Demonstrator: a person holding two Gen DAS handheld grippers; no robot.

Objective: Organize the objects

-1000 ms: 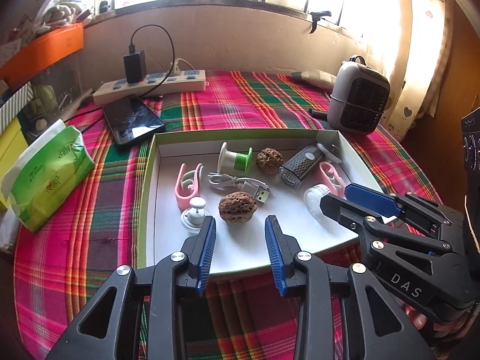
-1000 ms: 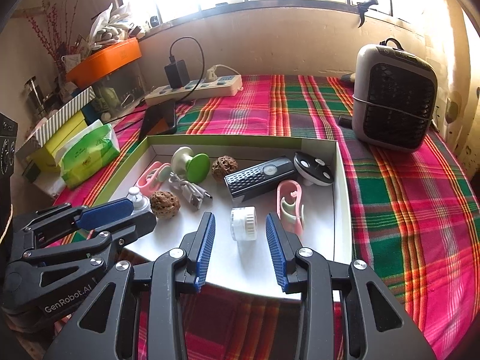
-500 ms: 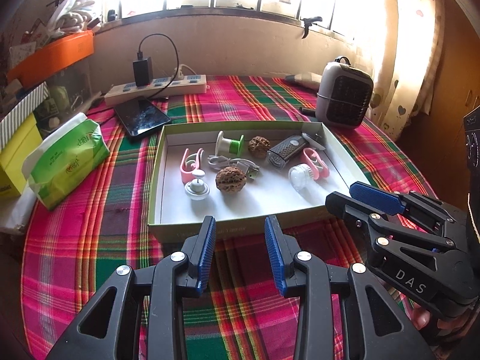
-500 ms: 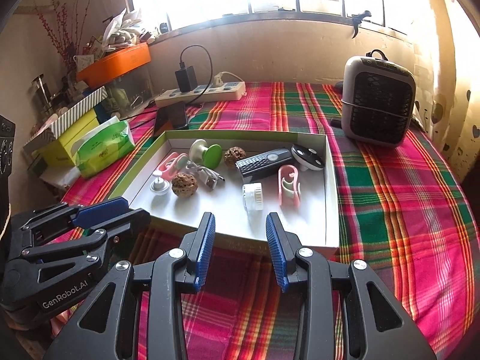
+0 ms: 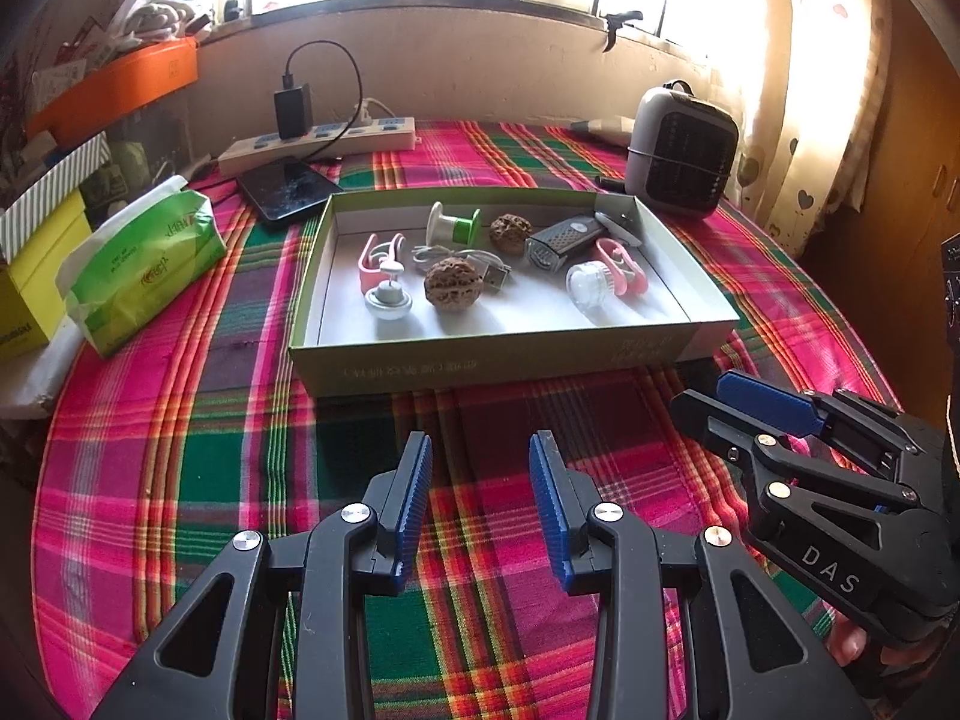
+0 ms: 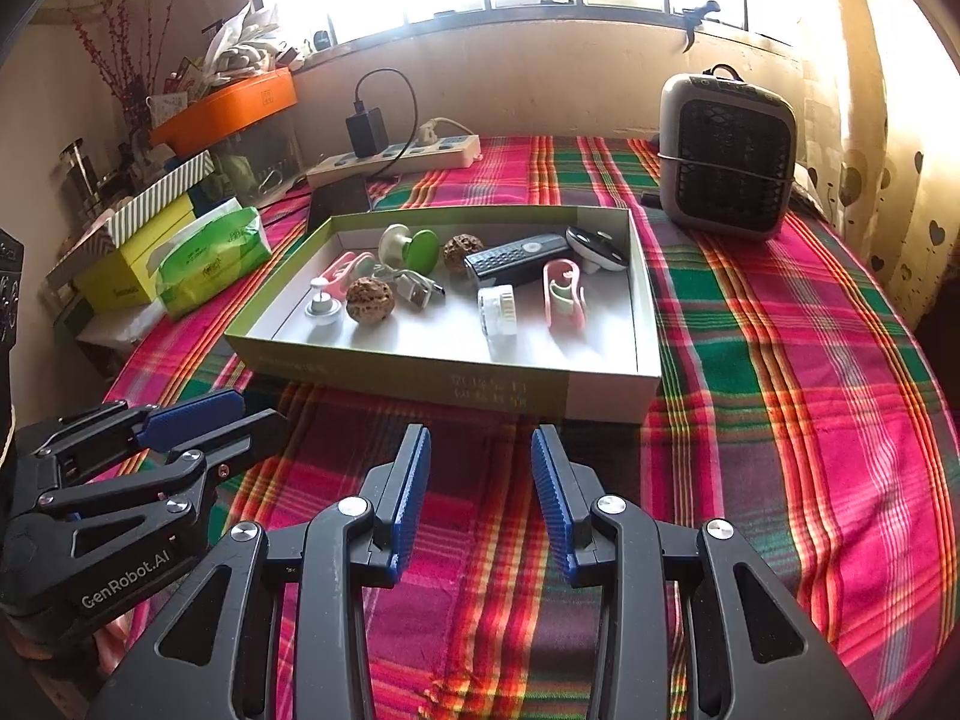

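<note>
A shallow green-rimmed box (image 5: 510, 354) (image 6: 420, 375) stands on the plaid tablecloth. In it lie two walnuts (image 5: 453, 288) (image 6: 370, 299), pink clips (image 5: 621, 264) (image 6: 563, 288), a USB cable (image 5: 474, 261), a green and white spool (image 5: 456, 225), a black remote (image 6: 516, 258), a clear round jar (image 5: 591, 285) and a small white knob (image 5: 389, 300). My left gripper (image 5: 480, 504) is open and empty, over the cloth in front of the box. My right gripper (image 6: 480, 498) is open and empty beside it, also short of the box.
A grey heater (image 6: 726, 156) stands at the back right. A power strip with a charger (image 5: 318, 141) and a phone (image 5: 288, 189) lie behind the box. A green tissue pack (image 5: 144, 264) and yellow boxes (image 6: 129, 264) sit at the left.
Both grippers have pulled back from over the box toward the near edge of the table. The box and its contents have not moved.
</note>
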